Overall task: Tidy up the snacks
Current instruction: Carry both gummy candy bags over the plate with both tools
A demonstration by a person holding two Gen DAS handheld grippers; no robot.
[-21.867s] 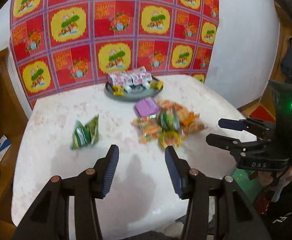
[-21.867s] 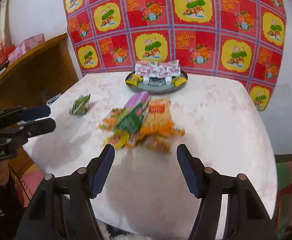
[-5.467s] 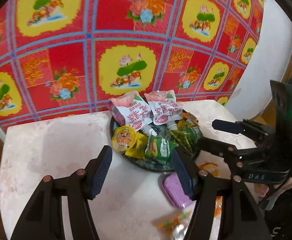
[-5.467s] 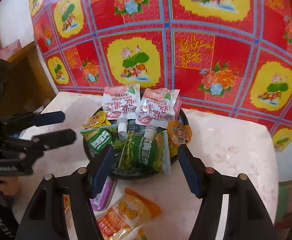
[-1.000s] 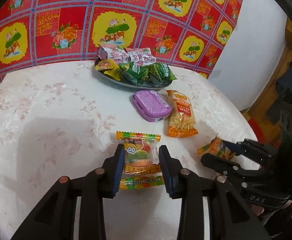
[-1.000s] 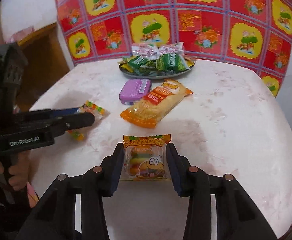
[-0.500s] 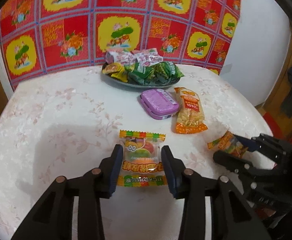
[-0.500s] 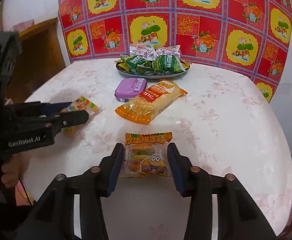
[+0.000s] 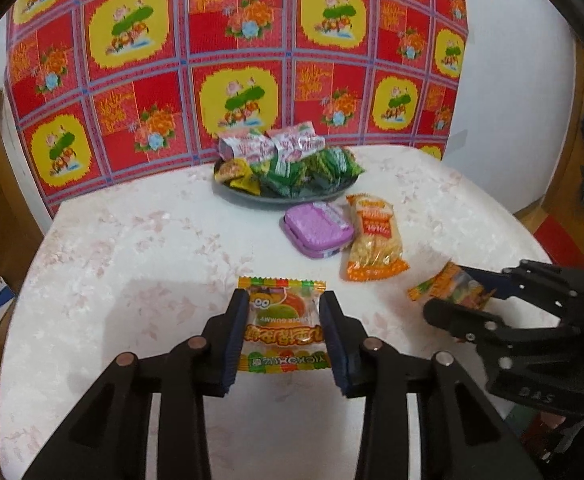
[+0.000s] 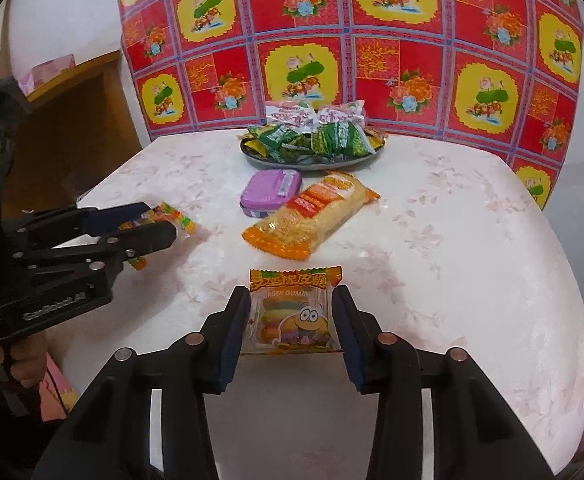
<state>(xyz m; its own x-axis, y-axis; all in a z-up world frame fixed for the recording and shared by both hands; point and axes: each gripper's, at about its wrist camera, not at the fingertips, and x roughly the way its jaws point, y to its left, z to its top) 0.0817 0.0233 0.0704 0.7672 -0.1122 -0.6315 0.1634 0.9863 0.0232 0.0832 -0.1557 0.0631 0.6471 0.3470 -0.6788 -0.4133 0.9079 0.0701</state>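
Two gummy packets held above the table (image 9: 132, 248)

Left gripper (image 9: 284, 332) clamps its gummy packet (image 9: 282, 330) by the sides, long axis pointing away, print inverted. Right gripper (image 10: 290, 326) pinches a burger gummy packet (image 10: 294, 312), header edge farthest.

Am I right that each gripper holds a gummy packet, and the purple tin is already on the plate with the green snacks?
Not quite. The purple tin lies on the table in front of the plate, beside the orange noodle pack, as the right wrist view shows. The rest holds.
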